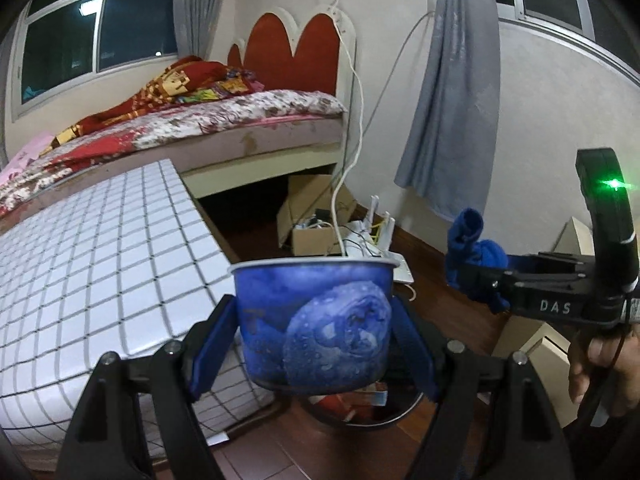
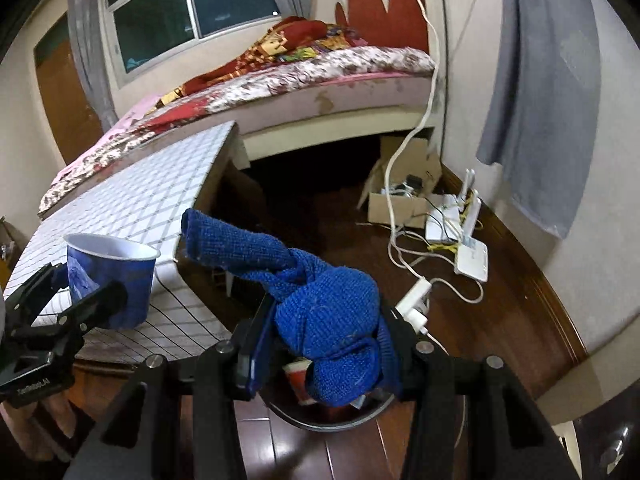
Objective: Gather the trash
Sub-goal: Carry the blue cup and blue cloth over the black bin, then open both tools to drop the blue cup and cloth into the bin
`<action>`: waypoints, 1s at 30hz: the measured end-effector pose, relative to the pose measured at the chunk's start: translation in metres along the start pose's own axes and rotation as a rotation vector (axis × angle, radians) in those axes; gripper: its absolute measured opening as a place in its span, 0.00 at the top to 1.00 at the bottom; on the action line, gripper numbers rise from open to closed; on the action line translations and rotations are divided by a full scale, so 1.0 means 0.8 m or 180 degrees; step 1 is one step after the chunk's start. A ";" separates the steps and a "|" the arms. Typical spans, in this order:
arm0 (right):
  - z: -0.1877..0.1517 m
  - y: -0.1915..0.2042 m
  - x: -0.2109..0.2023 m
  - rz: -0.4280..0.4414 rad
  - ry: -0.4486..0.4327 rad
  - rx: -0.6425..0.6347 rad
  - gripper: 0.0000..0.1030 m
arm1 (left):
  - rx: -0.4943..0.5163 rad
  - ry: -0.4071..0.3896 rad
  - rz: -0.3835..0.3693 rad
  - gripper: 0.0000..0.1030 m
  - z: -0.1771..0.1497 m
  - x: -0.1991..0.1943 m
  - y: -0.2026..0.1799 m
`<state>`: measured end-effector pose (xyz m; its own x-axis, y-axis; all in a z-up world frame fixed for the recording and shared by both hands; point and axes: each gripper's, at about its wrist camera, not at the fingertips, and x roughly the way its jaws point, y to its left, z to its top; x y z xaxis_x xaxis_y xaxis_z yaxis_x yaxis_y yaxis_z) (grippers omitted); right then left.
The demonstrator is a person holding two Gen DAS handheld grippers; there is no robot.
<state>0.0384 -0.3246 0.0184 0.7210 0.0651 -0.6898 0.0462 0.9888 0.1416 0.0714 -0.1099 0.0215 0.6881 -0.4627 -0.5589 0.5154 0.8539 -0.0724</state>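
My left gripper [image 1: 314, 344] is shut on a blue paper cup [image 1: 316, 324] with a blueberry print, held upright above a round trash bin [image 1: 360, 408] on the floor. The cup also shows in the right wrist view [image 2: 112, 280], with the left gripper [image 2: 86, 294] around it. My right gripper [image 2: 320, 344] is shut on a knotted blue knit cloth [image 2: 324, 320], held over the same bin [image 2: 332, 416], which holds red and white scraps. In the left wrist view the right gripper [image 1: 476, 276] holds the cloth [image 1: 476, 252] at the right.
A table with a white grid-pattern cover [image 1: 100, 264] stands at left, its corner near the bin. Behind are a bed [image 1: 240, 120], a cardboard box [image 2: 400, 196], white routers [image 2: 468, 240] and cables [image 2: 400, 256] on the wooden floor. A grey curtain [image 1: 452, 100] hangs at right.
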 end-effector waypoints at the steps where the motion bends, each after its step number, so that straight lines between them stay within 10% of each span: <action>1: -0.004 -0.006 0.003 -0.0016 0.0030 0.0013 0.53 | -0.0001 0.0018 -0.0016 0.25 -0.003 0.004 -0.004; 30: -0.029 -0.032 0.123 0.0030 0.0695 0.0142 0.50 | -0.0249 0.0598 -0.0293 0.23 -0.055 0.125 -0.023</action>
<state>0.0925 -0.3406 -0.0696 0.5550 0.1065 -0.8250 0.0742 0.9815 0.1766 0.1080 -0.1617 -0.0698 0.5289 -0.4933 -0.6905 0.5254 0.8294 -0.1901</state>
